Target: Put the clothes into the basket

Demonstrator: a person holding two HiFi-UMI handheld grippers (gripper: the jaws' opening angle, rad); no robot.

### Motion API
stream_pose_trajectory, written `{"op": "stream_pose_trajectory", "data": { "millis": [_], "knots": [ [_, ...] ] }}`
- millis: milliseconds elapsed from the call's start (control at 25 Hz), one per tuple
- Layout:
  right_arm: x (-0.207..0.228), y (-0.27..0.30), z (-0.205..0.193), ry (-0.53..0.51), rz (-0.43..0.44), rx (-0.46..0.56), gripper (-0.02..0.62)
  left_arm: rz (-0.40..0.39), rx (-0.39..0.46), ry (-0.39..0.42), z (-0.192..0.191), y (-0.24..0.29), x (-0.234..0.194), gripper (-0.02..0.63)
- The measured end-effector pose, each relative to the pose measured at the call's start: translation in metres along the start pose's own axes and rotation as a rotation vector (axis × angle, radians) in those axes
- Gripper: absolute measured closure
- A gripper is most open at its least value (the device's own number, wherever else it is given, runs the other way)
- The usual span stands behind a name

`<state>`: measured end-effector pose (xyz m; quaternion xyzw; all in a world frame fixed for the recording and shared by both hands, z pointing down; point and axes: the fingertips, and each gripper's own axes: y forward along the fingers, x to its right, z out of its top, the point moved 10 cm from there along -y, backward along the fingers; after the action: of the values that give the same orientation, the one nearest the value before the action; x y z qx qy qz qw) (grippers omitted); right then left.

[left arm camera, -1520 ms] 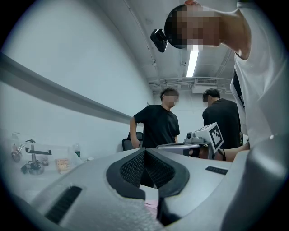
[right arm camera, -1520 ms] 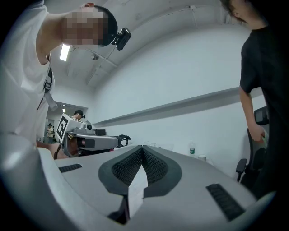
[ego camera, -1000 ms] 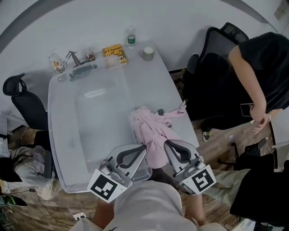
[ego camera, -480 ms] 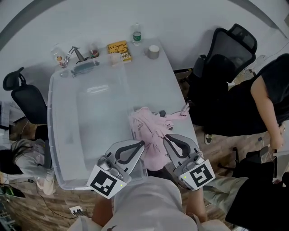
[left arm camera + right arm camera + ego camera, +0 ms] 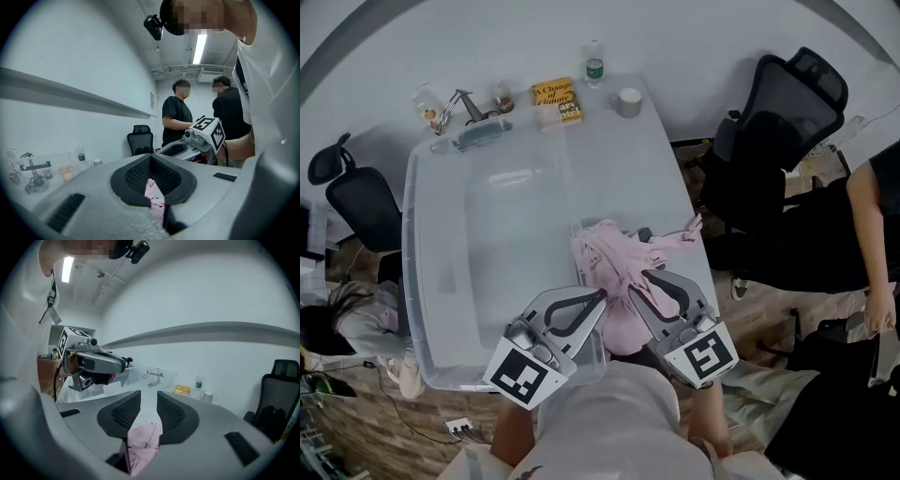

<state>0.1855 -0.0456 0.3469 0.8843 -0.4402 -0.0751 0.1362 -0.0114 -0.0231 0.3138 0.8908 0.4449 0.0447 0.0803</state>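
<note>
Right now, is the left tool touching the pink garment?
Touching. The left gripper view shows the left tool closed on a fold of the pink garment, with cloth squeezed between its two pads.

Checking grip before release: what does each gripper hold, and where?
Left gripper pinches a fold of the pink garment; right gripper, jaws just opening, has its cloth between them.

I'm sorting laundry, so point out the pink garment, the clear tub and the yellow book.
pink garment (image 5: 605, 253): head view, on its bunched middle.
clear tub (image 5: 516, 267): head view, on its bare floor.
yellow book (image 5: 557, 97): head view, on its cover.
</note>
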Motion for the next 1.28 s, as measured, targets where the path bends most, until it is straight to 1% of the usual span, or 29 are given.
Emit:
{"op": "stream_pose_trajectory", "data": {
  "millis": [80, 400, 560, 760, 1080, 1280],
  "knots": [
    [0.0, 0.004, -0.002, 0.001, 0.01, -0.011, 0.495, -0.006, -0.006, 0.017, 0.0, 0.002, 0.0, 0.6],
    [0.003, 0.019, -0.016, 0.01, 0.042, -0.062, 0.435, -0.009, -0.031, 0.029, 0.0, 0.007, -0.002, 0.6],
    [0.005, 0.025, -0.025, 0.018, 0.055, -0.099, 0.39, -0.017, -0.056, 0.05, -0.001, 0.011, -0.001, 0.6],
    [0.009, 0.036, -0.038, 0.026, 0.084, -0.157, 0.334, -0.028, -0.075, 0.052, -0.002, 0.017, -0.003, 0.6],
    [0.015, 0.055, -0.065, 0.07, 0.135, -0.249, 0.273, -0.045, -0.122, 0.051, -0.008, 0.027, -0.007, 0.6],
    [0.019, 0.069, -0.082, 0.102, 0.157, -0.296, 0.219, -0.05, -0.148, 0.056, -0.011, 0.034, -0.011, 0.6]
  ]
}}
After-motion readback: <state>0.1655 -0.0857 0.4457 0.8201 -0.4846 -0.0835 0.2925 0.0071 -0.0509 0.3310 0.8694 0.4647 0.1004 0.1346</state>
